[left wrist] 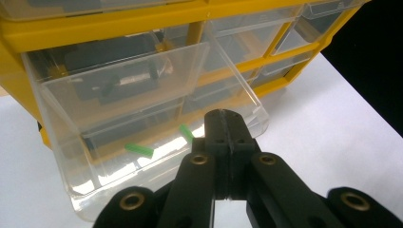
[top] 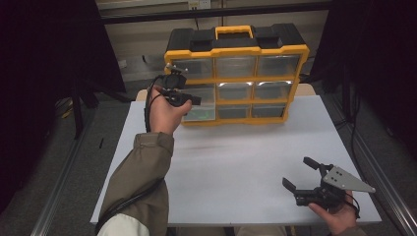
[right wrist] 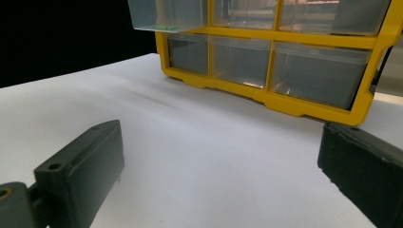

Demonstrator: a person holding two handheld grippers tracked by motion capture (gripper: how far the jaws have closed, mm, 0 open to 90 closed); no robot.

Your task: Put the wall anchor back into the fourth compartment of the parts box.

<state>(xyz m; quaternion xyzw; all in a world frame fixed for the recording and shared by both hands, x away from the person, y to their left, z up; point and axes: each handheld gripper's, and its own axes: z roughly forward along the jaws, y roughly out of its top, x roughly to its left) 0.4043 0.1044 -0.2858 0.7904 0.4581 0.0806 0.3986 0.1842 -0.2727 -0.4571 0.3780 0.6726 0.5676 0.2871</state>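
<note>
A yellow organiser (top: 236,50) with clear drawers stands at the back of the white table (top: 236,157). Its middle-left drawer (left wrist: 142,85) is pulled out, and two small green pieces (left wrist: 139,150) lie on its floor. My left gripper (left wrist: 225,118) hovers at the drawer's front right corner with its jaws pressed together and nothing showing between them. From above, the left gripper (top: 195,101) sits just over that drawer (top: 199,114). My right gripper (top: 298,172) rests low at the table's near right, open and empty, facing the organiser (right wrist: 285,102) across bare table.
The other drawers of the organiser are pushed in. A black carry handle (top: 235,32) tops the case. Dark curtains flank the table, and the table's edges (top: 359,196) drop off left and right.
</note>
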